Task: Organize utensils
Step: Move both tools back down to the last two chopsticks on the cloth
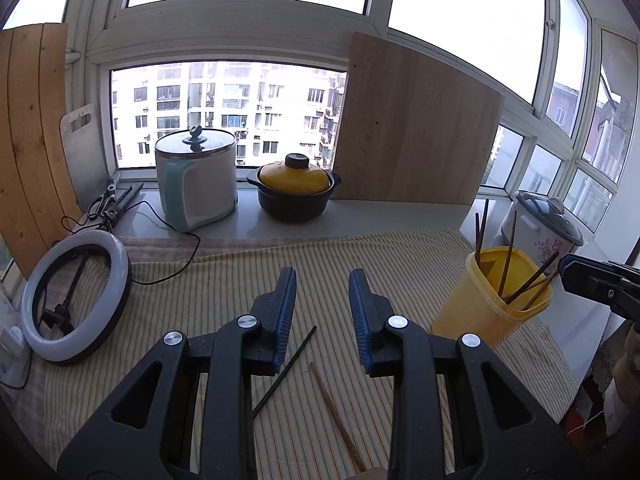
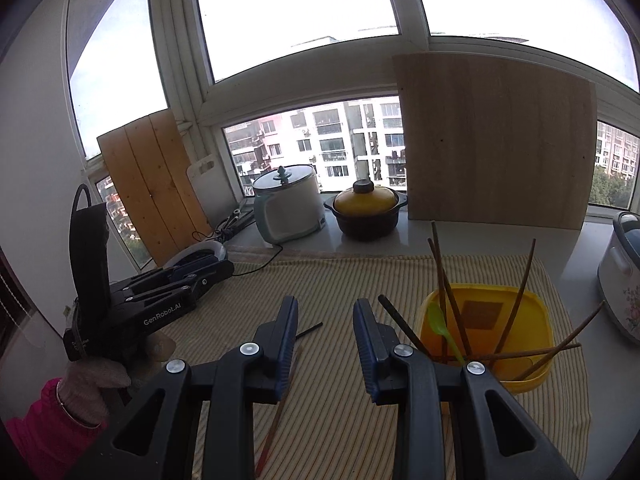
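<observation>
A yellow plastic container (image 1: pixel 490 300) stands on the striped cloth (image 1: pixel 224 280) at the right and holds several chopsticks; in the right wrist view the container (image 2: pixel 532 368) also holds a green spoon (image 2: pixel 444 330). A black chopstick (image 1: pixel 286 368) and a brown chopstick (image 1: pixel 338 416) lie loose on the cloth below my left gripper (image 1: pixel 322 312), which is open and empty above them. My right gripper (image 2: pixel 326 338) is open and empty, just left of the container. The black chopstick's tip (image 2: pixel 310 331) shows between its fingers and the brown chopstick (image 2: pixel 276 424) lies below.
On the sill behind stand a white-and-teal cooker (image 1: pixel 196 178), a yellow-lidded black pot (image 1: pixel 294 192) and a leaning wooden board (image 1: pixel 412 128). A ring light (image 1: pixel 76 296) lies at the left. A flowered cooker (image 1: pixel 544 228) stands at the right. The cloth's right edge drops off.
</observation>
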Available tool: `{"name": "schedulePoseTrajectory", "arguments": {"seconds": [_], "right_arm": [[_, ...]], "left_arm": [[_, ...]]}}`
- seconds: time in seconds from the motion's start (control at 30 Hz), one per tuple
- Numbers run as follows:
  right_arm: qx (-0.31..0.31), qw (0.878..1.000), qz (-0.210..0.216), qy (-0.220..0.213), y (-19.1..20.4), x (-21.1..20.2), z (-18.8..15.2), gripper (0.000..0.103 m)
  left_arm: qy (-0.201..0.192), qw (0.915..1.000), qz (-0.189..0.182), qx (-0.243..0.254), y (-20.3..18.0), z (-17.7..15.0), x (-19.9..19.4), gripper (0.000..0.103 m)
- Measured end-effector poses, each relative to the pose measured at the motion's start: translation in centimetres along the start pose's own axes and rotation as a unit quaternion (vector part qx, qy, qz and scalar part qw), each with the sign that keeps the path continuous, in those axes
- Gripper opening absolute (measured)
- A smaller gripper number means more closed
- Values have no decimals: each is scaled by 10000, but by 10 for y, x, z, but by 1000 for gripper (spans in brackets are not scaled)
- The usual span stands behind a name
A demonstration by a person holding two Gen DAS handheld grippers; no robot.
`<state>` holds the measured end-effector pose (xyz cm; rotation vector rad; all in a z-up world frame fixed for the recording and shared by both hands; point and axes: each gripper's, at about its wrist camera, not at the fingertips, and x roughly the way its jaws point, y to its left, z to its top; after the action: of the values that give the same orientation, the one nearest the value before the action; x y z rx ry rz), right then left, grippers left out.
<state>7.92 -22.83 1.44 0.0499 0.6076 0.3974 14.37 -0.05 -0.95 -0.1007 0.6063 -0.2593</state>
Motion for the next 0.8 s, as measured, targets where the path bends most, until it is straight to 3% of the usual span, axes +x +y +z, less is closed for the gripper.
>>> {"name": "schedulePoseTrajectory", "arguments": {"seconds": [0.33, 0.47, 0.57, 0.67, 0.8], "right_arm": [[58, 9956, 219, 914, 19, 64, -23, 29], [-44, 9917, 51, 1283, 22, 92, -40, 29], [193, 9863, 171, 1628, 18, 111, -52, 29], [329, 9813, 266, 1878, 17, 126, -63, 29], [362, 9766, 311, 2096, 19, 141, -73, 29]], "left_arm": [[1080, 9937, -285, 3, 32, -33, 44, 26], [1561, 9870, -384, 50, 40, -46, 68, 26], [1892, 9803, -532, 175, 40, -57, 84, 26], [2200, 9737, -450, 389, 37, -69, 99, 26], [2462, 9674, -212, 554, 35, -81, 115, 12]]}}
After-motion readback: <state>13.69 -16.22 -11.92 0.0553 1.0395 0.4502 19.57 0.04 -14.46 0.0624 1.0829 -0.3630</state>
